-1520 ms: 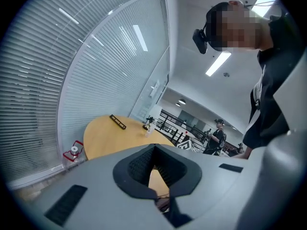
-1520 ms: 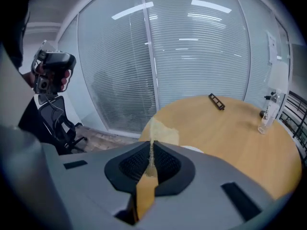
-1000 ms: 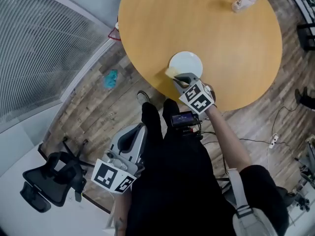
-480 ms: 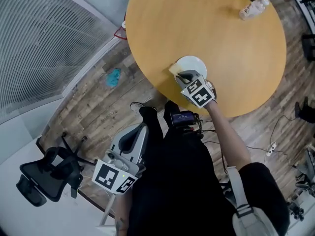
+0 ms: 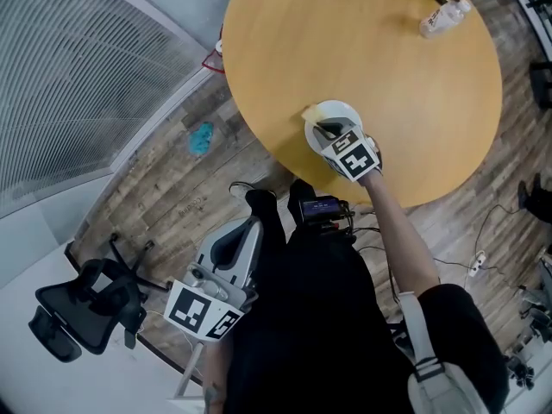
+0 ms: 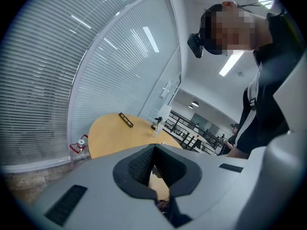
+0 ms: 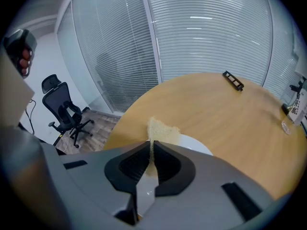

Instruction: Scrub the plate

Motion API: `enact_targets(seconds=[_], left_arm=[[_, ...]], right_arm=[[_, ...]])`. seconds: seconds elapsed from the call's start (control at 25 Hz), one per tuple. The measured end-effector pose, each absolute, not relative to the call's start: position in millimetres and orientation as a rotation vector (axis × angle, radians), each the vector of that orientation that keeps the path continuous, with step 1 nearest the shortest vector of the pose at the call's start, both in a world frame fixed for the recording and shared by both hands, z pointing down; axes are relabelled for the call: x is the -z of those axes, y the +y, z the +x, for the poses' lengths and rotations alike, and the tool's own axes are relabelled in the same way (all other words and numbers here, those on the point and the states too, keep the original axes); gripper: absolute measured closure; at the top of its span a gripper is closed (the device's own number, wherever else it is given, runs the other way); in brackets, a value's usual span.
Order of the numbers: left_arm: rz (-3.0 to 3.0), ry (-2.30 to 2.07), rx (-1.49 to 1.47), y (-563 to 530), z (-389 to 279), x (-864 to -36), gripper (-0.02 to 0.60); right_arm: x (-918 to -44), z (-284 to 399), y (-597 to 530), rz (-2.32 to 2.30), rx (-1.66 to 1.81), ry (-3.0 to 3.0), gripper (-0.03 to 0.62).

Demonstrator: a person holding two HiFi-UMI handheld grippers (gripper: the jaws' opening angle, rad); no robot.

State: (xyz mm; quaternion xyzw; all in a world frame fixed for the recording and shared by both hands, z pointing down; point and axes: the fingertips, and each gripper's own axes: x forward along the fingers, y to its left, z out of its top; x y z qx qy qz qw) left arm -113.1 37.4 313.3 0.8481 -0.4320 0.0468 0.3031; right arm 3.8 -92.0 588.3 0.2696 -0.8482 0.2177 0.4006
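Right gripper (image 7: 151, 145), nearly closed, pinches the yellow sponge (image 7: 162, 129) at the plate's (image 7: 195, 143) edge.

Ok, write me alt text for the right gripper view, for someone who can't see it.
The right gripper has its jaws shut on a pale yellow sponge, held at the edge of a white plate on a round wooden table. An office chair stands at left, before glass walls with blinds.

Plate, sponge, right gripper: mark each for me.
plate (image 5: 343, 109), head view, bare white far side.
sponge (image 7: 162, 130), right gripper view, end sticking past the jaws.
right gripper (image 7: 151, 143), right gripper view, between its fingertips.
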Motion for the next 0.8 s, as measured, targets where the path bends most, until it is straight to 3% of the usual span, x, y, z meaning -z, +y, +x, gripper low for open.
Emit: enact_targets(seconds=[0.8], left_arm=[[2.275, -1.135, -0.123, 45.5, -101.7, -307.8, 0.571]], right_arm=[[-592.7, 66.2, -114.8, 0.845, -0.642, -2.055, 0.568]])
